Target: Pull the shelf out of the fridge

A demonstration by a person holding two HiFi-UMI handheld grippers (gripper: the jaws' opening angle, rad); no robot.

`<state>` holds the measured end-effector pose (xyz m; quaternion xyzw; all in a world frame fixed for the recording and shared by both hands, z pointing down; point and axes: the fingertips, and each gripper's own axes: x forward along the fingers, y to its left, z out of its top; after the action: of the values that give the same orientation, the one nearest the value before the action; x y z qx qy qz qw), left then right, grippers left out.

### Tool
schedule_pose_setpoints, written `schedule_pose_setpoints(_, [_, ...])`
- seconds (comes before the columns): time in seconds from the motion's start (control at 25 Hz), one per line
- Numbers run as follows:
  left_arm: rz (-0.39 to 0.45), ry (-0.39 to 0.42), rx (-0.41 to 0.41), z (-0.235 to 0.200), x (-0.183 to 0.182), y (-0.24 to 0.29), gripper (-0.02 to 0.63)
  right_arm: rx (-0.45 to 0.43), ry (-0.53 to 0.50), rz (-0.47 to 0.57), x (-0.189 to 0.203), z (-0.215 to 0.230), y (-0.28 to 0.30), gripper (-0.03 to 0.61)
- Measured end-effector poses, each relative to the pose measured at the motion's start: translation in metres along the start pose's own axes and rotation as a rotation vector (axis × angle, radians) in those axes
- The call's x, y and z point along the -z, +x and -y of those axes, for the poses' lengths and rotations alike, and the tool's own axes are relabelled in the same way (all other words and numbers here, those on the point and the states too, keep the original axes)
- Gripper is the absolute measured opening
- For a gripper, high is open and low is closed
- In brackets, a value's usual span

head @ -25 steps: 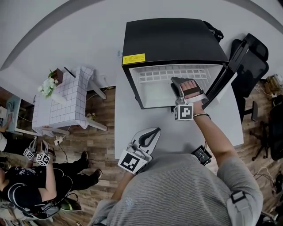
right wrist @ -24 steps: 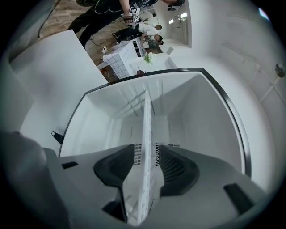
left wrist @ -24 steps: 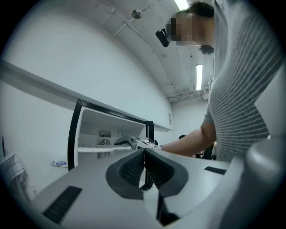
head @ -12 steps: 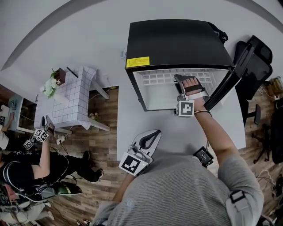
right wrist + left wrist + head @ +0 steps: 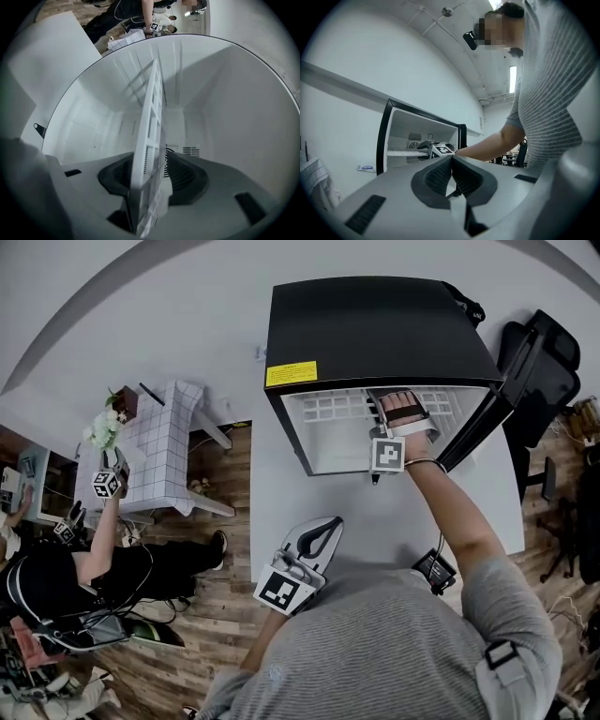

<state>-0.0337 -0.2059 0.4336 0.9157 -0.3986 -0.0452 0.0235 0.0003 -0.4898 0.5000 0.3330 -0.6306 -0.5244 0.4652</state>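
A black mini fridge (image 5: 375, 329) stands on the white table (image 5: 281, 512) with its door (image 5: 478, 432) swung open to the right. Its white wire shelf (image 5: 333, 409) sits inside. My right gripper (image 5: 401, 401) reaches into the cavity at the shelf's right part. In the right gripper view the shelf (image 5: 152, 136) runs edge-on between the two pads, and the right gripper (image 5: 157, 176) is shut on it. My left gripper (image 5: 317, 531) hangs over the table's near edge, shut and holding nothing (image 5: 451, 161). From there the fridge (image 5: 417, 136) and the right gripper (image 5: 437, 149) show ahead.
A black office chair (image 5: 539, 371) stands behind the open door. A small black device (image 5: 434, 568) lies on the table by my right arm. At the left are a low table with a checked cloth (image 5: 141, 460) and a seated person (image 5: 66, 587) with grippers.
My right gripper has gone deeper into the fridge and its jaws have come in on the shelf's front edge. The left gripper has not moved. The person at the left raised an arm.
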Motion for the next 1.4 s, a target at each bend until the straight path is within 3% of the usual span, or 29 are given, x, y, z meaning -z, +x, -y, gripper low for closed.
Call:
schedule_pose_setpoints(0.28, [-0.012, -0.012, -0.012, -0.006, 0.004, -0.003, 0.012, 0.018, 0.001, -0.017, 0.001, -0.004, 0.011, 0.166])
schedule_pose_setpoints(0.36, [-0.012, -0.012, -0.013, -0.007, 0.004, -0.003, 0.012, 0.042, -0.011, -0.044, 0.009, -0.007, 0.014, 0.114])
schedule_pose_setpoints(0.6, [-0.004, -0.012, -0.004, -0.007, 0.004, -0.001, 0.012, 0.137, 0.031, -0.064, 0.013, -0.002, 0.016, 0.035])
schedule_pose_setpoints(1.4, [0.035, 0.002, 0.004, 0.005, -0.003, -0.003, 0.012, 0.085, 0.112, -0.091, 0.016, -0.003, 0.016, 0.034])
